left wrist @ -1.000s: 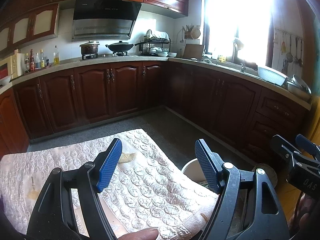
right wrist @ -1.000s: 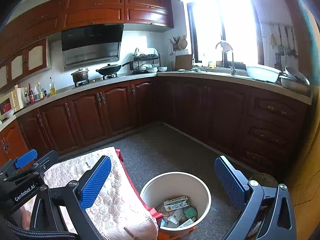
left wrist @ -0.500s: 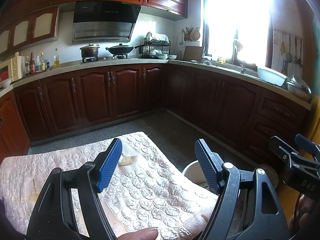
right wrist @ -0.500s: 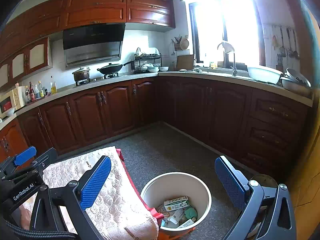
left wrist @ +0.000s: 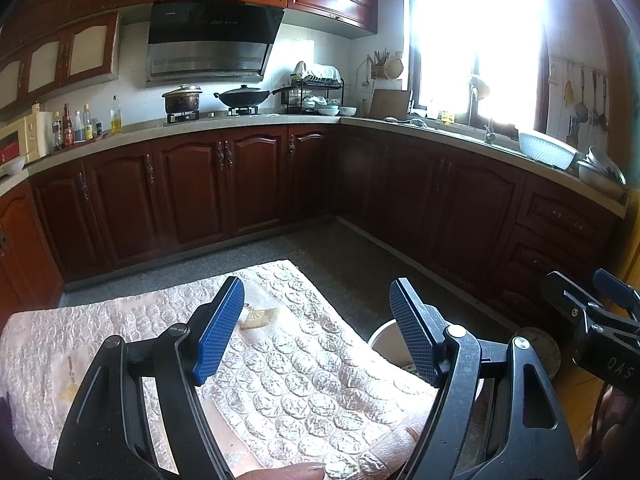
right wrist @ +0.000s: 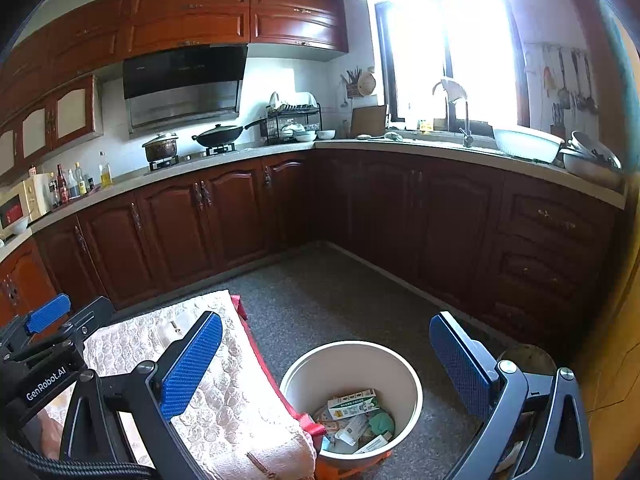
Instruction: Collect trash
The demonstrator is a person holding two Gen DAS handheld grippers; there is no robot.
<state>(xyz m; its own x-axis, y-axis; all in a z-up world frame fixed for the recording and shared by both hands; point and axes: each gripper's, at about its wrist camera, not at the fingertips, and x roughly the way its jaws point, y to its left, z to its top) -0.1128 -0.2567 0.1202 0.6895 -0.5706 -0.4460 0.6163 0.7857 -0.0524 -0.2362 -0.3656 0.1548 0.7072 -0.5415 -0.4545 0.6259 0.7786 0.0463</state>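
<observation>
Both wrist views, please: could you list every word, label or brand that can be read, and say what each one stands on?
"GenRobot.AI": on the body of the left gripper, seen in the right wrist view.
"DAS": on the body of the right gripper, cut off at the frame edge in the left wrist view.
Print on the cartons in the white bin: too small to read.
Lettering on the range hood and the bottle labels: too blurred to read.

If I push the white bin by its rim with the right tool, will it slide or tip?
The white bin is wide and squat, so tipping seems unlikely. Only a few cartons and wrappers lie inside, so it is probably light and would slide. The rough grey floor and something orange under its base may make it catch.
</observation>
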